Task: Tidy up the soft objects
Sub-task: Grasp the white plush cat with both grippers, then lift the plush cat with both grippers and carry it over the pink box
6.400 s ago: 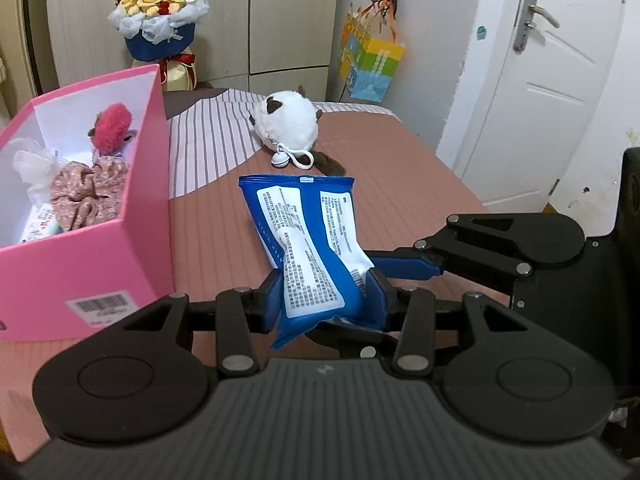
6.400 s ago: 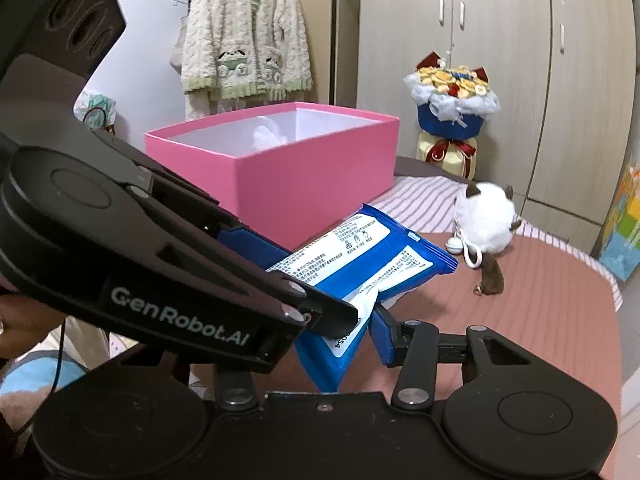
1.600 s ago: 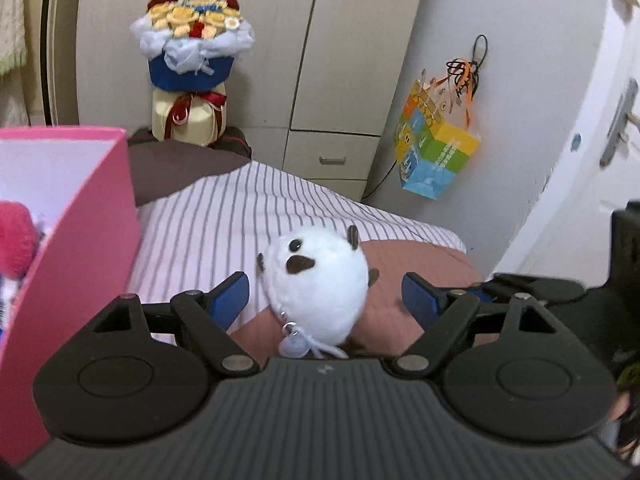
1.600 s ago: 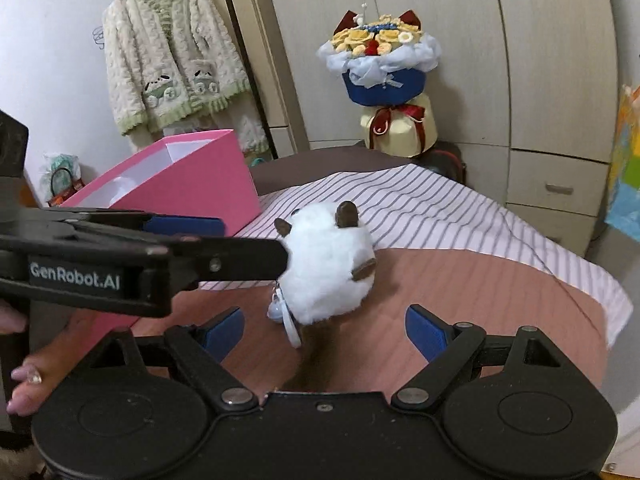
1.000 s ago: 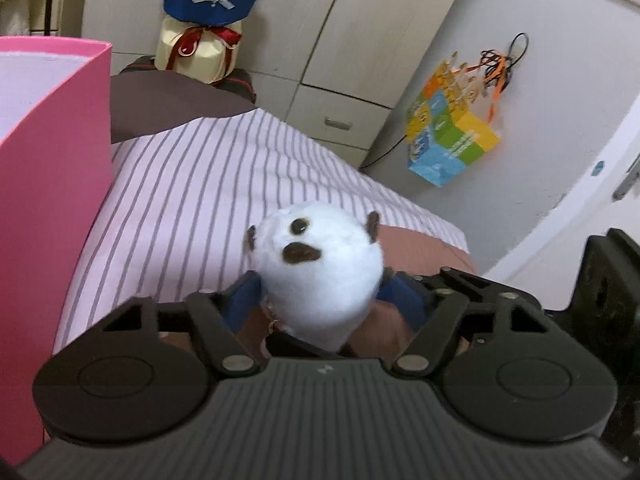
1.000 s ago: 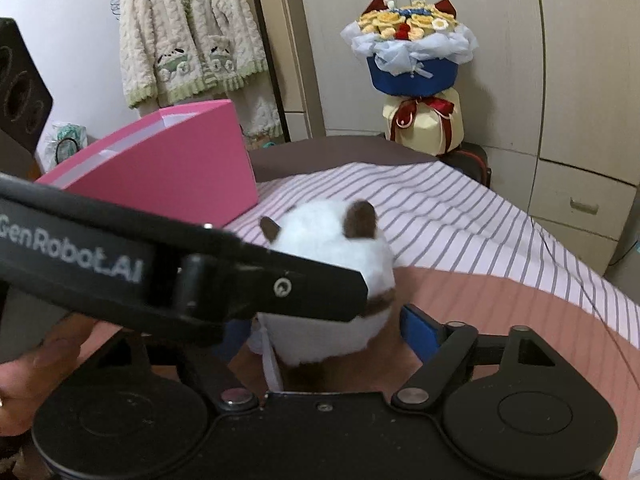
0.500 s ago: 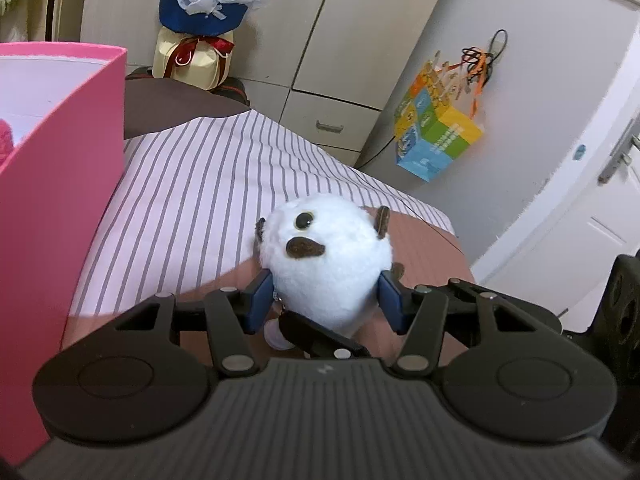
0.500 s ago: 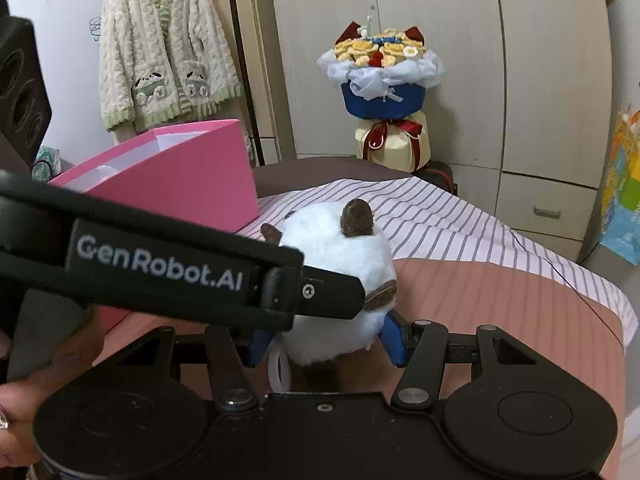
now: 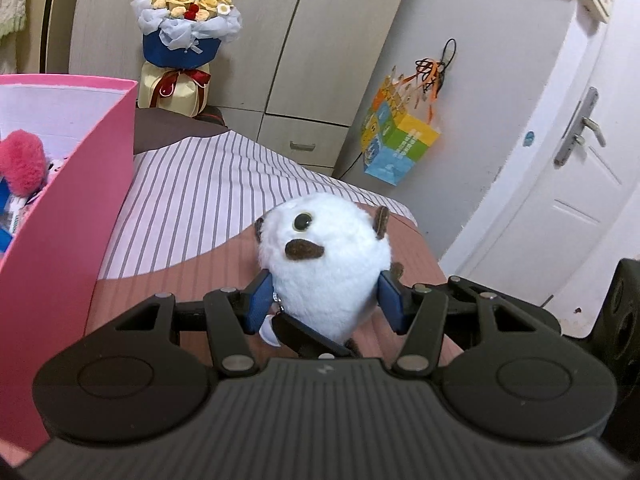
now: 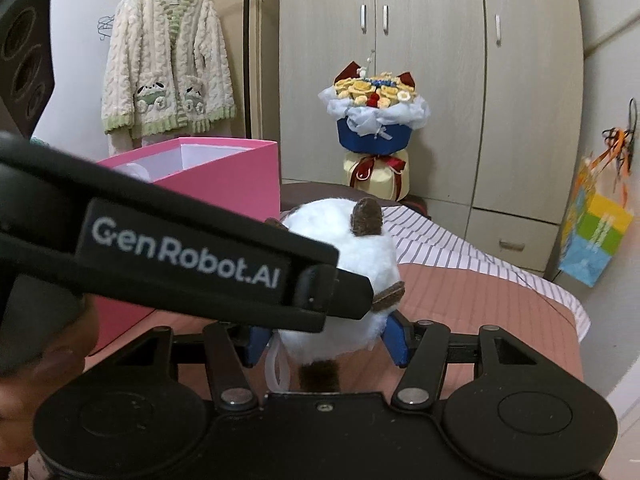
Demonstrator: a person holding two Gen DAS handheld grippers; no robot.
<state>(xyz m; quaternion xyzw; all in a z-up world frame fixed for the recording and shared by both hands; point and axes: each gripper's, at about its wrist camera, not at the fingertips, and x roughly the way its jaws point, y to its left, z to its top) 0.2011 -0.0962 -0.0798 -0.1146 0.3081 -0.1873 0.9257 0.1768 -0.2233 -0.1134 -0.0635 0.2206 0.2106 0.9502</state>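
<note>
- Box first: at the left of the left wrist view stands one pink box [image 9: 72, 208]. Some soft things already lie inside it. I can see one fluffy pink ball [image 9: 22, 166] and a bit of something blue at the far left edge. How many things are in there in all, I cannot count.
- Toy next: one white plush toy [image 9: 326, 264] sits in the middle of the frame, out on the bed [image 9: 192, 200] and not in the box. It has brown ears and a brown nose.
- Grippers: there are two. The left gripper [image 9: 324, 300] has its blue pads pressed on both sides of the toy, so it is holding it. The right gripper [image 10: 326, 340] also has its blue pads tight on both sides of the toy.
- Work done: I think most of the job is finished, because the box has things in it and I see no other loose soft thing on the bed.
- Work left: the toy must go up, over the pink wall and down into the box.
- Far things: one flower bunch [image 9: 186, 12] at the upper left, and one bright paper bag [image 9: 398, 144] hanging at the right.
</note>
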